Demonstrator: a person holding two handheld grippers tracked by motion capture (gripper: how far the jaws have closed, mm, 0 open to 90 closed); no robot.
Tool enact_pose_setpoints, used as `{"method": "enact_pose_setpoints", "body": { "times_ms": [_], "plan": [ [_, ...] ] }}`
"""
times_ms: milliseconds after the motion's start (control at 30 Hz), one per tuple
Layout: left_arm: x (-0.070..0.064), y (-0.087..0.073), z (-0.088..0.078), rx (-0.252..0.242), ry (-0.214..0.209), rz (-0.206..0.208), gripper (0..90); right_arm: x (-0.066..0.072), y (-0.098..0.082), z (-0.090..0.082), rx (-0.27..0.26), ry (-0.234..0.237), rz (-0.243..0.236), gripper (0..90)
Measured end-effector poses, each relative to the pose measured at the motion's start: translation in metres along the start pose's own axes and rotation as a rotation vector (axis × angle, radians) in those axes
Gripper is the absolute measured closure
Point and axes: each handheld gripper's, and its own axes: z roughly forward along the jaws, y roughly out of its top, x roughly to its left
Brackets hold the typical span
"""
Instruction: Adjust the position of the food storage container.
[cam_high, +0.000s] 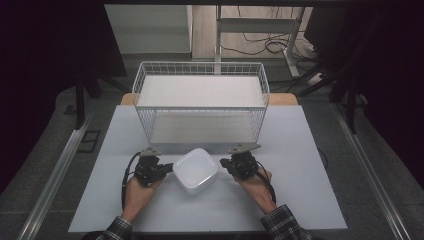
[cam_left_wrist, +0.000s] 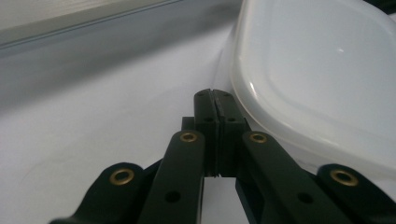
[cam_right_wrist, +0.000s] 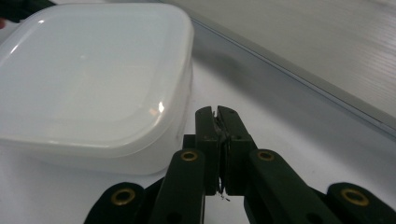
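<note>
1. My left gripper (cam_high: 167, 166) was clenched on nothing, its tips just beside the white lidded container's (cam_high: 195, 170) left edge.
2. The container sat on the table (cam_high: 300, 200), in front of the wire basket (cam_high: 201, 102); moving it was still to do, I judged.
3. My right gripper (cam_high: 224, 163) was clenched empty too, near the container's right side.

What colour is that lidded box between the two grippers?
White, slightly translucent; the box shows best in the right gripper view.
</note>
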Motion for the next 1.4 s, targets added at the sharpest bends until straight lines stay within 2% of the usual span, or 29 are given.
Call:
{"method": "enact_pose_setpoints", "body": {
  "times_ms": [67,100,167,200,267,367,433,600,733,933,1033,1167,1233,1300,1333,1367,1400],
  "plan": [
    [-0.003,-0.006,-0.007,0.002,-0.012,-0.007,89.6,-0.002,0.001,0.003,0.0,0.009,0.009,86.9],
    [-0.006,-0.015,-0.012,0.012,-0.038,-0.023,89.6,-0.003,0.003,0.007,-0.003,0.023,0.013,86.9],
    [-0.009,-0.017,-0.011,0.019,-0.054,-0.028,89.6,-0.002,0.006,0.012,-0.004,0.037,0.007,86.6],
    [-0.011,-0.017,-0.01,0.022,-0.056,-0.024,89.6,-0.002,0.006,0.012,-0.004,0.037,0.007,86.6],
    [-0.015,-0.011,-0.006,0.025,-0.023,0.0,89.7,-0.001,0.01,0.017,0.0,0.044,0.007,87.1],
    [-0.011,-0.004,0.001,0.008,-0.021,-0.015,89.7,-0.002,0.01,0.017,0.002,0.033,0.019,87.6],
    [-0.008,0.0,0.007,0.005,-0.034,-0.019,89.7,-0.004,0.008,0.013,0.007,0.043,0.032,87.6],
    [-0.011,0.004,0.016,0.01,-0.071,0.003,89.7,-0.008,-0.002,-0.001,0.021,0.055,0.048,86.1],
    [-0.015,0.008,0.023,0.011,-0.095,0.009,89.8,-0.012,-0.008,-0.004,0.041,0.051,0.068,86.9],
    [-0.023,0.008,0.025,0.036,-0.107,0.031,89.8,-0.005,-0.015,-0.015,0.052,0.021,0.062,87.6],
    [-0.03,0.004,0.022,0.044,-0.127,0.037,89.8,0.002,-0.021,-0.023,0.056,-0.001,0.059,88.0],
    [-0.032,0.002,0.02,0.049,-0.149,0.038,89.6,0.008,-0.026,-0.029,0.053,-0.018,0.039,86.8],
    [-0.032,0.003,0.015,0.038,-0.138,0.044,85.0,0.007,-0.027,-0.031,0.053,-0.023,0.041,84.0],
    [-0.03,0.0,0.008,0.027,-0.111,0.06,75.8,0.006,-0.028,-0.034,0.034,-0.035,0.035,80.0],
    [-0.029,-0.002,0.004,0.022,-0.101,0.067,70.6,0.005,-0.029,-0.038,0.023,-0.05,0.024,77.5],
    [-0.027,-0.004,0.001,0.017,-0.098,0.07,61.1,0.003,-0.032,-0.045,0.0,-0.07,0.016,73.1],
    [-0.026,-0.006,-0.002,0.017,-0.105,0.073,61.1,0.003,-0.032,-0.045,0.0,-0.07,0.016,73.1]
  ]
}}
